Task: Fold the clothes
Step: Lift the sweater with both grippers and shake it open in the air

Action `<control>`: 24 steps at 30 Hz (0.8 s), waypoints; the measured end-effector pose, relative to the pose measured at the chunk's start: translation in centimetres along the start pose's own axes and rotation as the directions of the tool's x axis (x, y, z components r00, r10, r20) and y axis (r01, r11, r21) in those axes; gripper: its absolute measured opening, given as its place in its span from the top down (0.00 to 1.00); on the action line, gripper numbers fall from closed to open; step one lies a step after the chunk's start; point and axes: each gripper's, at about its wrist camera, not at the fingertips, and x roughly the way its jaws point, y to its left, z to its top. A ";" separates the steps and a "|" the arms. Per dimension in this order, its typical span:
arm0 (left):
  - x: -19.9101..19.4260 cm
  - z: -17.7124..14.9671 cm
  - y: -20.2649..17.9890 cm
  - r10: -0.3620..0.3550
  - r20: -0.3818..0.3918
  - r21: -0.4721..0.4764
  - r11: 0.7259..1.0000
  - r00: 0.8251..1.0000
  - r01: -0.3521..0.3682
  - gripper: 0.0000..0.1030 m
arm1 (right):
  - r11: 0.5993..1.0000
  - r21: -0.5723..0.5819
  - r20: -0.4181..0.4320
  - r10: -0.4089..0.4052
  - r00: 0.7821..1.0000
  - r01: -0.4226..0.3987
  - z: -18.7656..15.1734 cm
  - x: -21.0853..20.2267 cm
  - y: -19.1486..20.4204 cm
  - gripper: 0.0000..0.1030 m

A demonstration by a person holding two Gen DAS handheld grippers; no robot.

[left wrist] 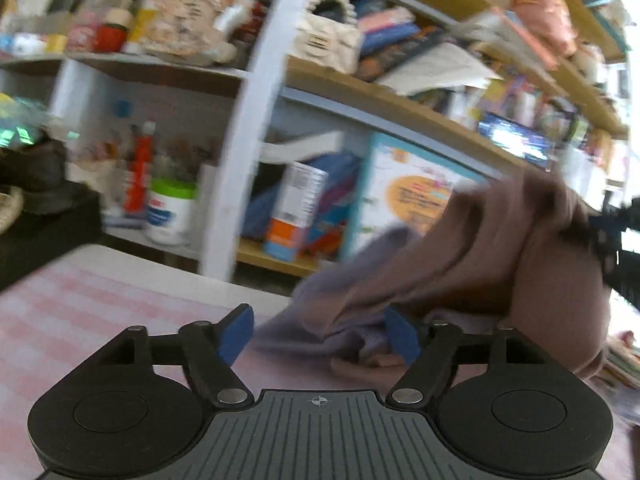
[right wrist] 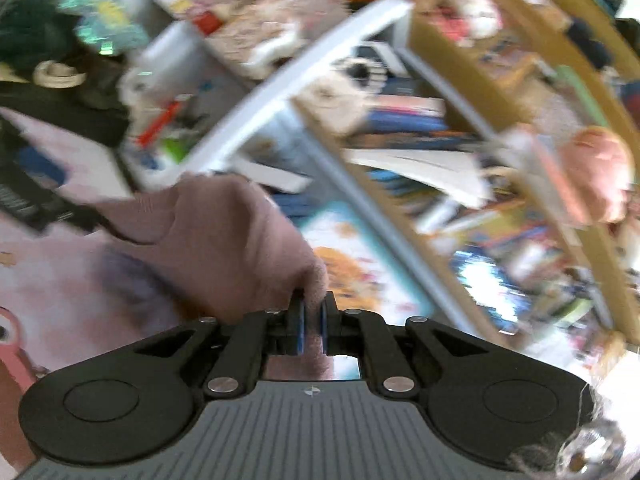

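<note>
Folding appears barely begun: the mauve garment (left wrist: 500,248) hangs bunched, pinched by the right gripper (right wrist: 313,322). The left gripper (left wrist: 320,334) stands spread and empty above the checked table (left wrist: 80,312).

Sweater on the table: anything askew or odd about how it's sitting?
Yes. The sweater is bunched, not flat: one end is lifted off the pink checked table, pinched in the right hand-held gripper, while the rest lies crumpled. The left hand-held gripper is open, holding nothing. Both views are motion-blurred.
</note>
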 end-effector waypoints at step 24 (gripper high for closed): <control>1.9 -2.7 -5.8 -0.138 -0.144 0.301 0.937 0.980 0.177 0.46 | 0.991 0.037 -0.168 -0.117 0.979 0.125 -8.4 -3.3 -2.5 0.93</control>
